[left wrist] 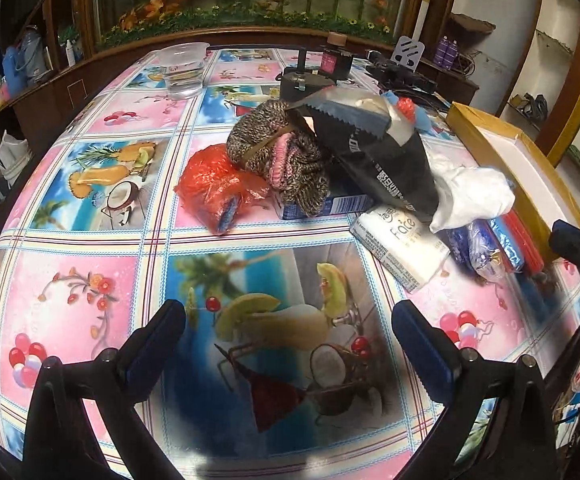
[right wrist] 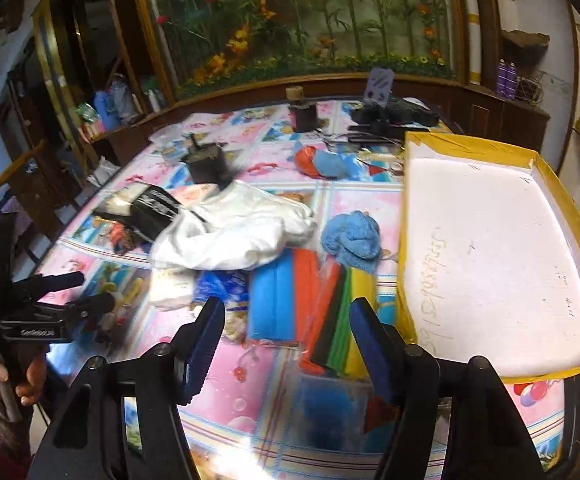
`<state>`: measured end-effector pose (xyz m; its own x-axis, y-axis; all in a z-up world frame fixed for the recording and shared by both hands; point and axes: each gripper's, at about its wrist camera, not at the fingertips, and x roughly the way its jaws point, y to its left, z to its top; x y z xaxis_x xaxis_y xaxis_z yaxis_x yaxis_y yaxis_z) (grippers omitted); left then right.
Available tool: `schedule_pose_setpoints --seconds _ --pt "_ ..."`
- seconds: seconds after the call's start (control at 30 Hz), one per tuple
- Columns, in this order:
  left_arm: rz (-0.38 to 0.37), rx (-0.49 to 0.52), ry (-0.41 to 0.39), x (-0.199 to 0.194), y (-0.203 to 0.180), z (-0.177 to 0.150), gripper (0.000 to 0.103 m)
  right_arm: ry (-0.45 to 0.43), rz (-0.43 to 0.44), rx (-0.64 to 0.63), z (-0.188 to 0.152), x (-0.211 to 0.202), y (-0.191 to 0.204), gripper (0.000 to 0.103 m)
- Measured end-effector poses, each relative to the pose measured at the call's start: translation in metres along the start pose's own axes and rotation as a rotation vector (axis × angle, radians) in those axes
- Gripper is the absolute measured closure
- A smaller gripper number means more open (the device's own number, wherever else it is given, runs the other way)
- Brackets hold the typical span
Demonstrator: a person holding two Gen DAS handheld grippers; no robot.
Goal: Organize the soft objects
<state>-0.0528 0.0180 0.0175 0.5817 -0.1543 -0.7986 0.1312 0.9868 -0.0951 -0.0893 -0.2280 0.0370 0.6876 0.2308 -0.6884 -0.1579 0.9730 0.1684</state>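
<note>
My left gripper (left wrist: 287, 336) is open and empty above the patterned tablecloth, short of a pile of soft things. The pile holds a red plastic bag (left wrist: 217, 184), a speckled knit sock bundle (left wrist: 281, 156), a black foil pouch (left wrist: 382, 152), a white cloth (left wrist: 470, 192) and a white "Face" tissue pack (left wrist: 402, 248). My right gripper (right wrist: 287, 332) is open and empty just before the blue and red sponges (right wrist: 285, 292) and a striped coloured sponge stack (right wrist: 342, 316). A blue knit ball (right wrist: 354, 236) and the white cloth (right wrist: 229, 236) lie beyond. My left gripper also shows at the left of the right wrist view (right wrist: 77, 292).
A yellow-rimmed white foam tray (right wrist: 490, 248) lies at the right, also showing in the left wrist view (left wrist: 502, 152). A clear plastic cup (left wrist: 181, 70), a black stand (right wrist: 209, 164), a dark jar (right wrist: 304, 114) and black tools (right wrist: 390, 118) stand farther back. A wooden cabinet edges the table.
</note>
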Motion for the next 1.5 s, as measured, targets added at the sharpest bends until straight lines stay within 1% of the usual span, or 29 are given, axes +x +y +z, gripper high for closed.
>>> schedule_pose_setpoints --seconds 0.1,0.2,0.27,0.33,0.43,0.47,0.53,0.6,0.67,0.7,0.73,0.83,0.9,0.93,1.0,1.07,1.2,1.23,1.27,1.37,1.5 --pt "0.017 0.017 -0.013 -0.001 -0.003 0.000 0.000 0.041 -0.071 0.039 0.007 0.011 -0.009 0.035" --pt "0.013 0.019 -0.005 0.000 -0.002 0.001 0.000 0.070 -0.091 0.054 0.015 0.020 -0.015 0.040" --pt "0.002 0.006 -0.003 0.001 0.002 0.002 0.000 0.091 -0.092 0.063 0.019 0.029 -0.016 0.049" --pt "-0.010 -0.007 0.004 0.001 0.004 0.002 0.000 0.131 -0.107 0.071 0.021 0.041 -0.017 0.055" --pt "-0.025 -0.013 0.007 0.002 0.006 0.002 0.000 0.162 -0.134 0.058 0.019 0.053 -0.014 0.056" --pt "-0.030 -0.014 0.008 0.002 0.006 0.002 0.000 0.161 -0.139 0.049 0.019 0.055 -0.011 0.059" --pt "-0.036 -0.013 0.010 0.002 0.006 0.002 0.000 0.163 -0.108 0.047 0.017 0.057 -0.005 0.064" --pt "-0.038 -0.012 0.010 0.002 0.005 0.002 0.000 0.162 -0.078 0.023 0.016 0.058 0.007 0.064" --pt "-0.039 -0.011 0.011 0.003 0.006 0.002 0.000 0.164 -0.008 -0.018 0.012 0.058 0.024 0.064" --pt "-0.040 -0.011 0.013 0.003 0.006 0.002 0.000 0.163 0.000 -0.046 0.011 0.058 0.033 0.064" --pt "-0.040 -0.012 0.015 0.003 0.006 0.002 0.000 0.154 -0.010 -0.063 0.010 0.057 0.039 0.064" --pt "-0.043 -0.016 0.017 0.003 0.008 0.001 0.000 0.125 -0.035 -0.069 0.012 0.048 0.040 0.063" --pt "-0.054 -0.020 0.018 0.003 0.008 0.000 0.000 0.131 -0.070 -0.068 0.010 0.045 0.034 0.051" --pt "-0.060 -0.023 0.019 0.003 0.009 0.001 0.000 0.139 -0.074 -0.071 0.009 0.045 0.032 0.043" --pt "-0.072 -0.031 0.017 0.002 0.010 0.001 0.000 0.156 -0.073 -0.065 0.004 0.045 0.028 0.041" --pt "-0.073 -0.031 0.017 0.002 0.010 0.001 0.000 0.172 -0.050 -0.056 -0.001 0.047 0.027 0.041" --pt "-0.069 -0.023 0.019 0.002 0.009 0.000 0.000 0.172 -0.025 -0.032 -0.006 0.050 0.028 0.042" --pt "-0.066 -0.020 0.017 0.002 0.008 0.001 0.000 0.175 -0.013 -0.014 -0.005 0.050 0.025 0.054" --pt "-0.059 -0.016 0.013 0.001 0.007 0.001 0.000 0.180 -0.009 -0.012 -0.005 0.050 0.024 0.060" --pt "-0.032 0.000 0.005 0.002 0.002 0.003 0.000 0.162 -0.006 0.016 -0.007 0.046 0.017 0.063" --pt "-0.031 0.010 0.023 0.007 -0.006 0.006 0.000 0.127 -0.018 0.055 -0.011 0.039 0.004 0.063"
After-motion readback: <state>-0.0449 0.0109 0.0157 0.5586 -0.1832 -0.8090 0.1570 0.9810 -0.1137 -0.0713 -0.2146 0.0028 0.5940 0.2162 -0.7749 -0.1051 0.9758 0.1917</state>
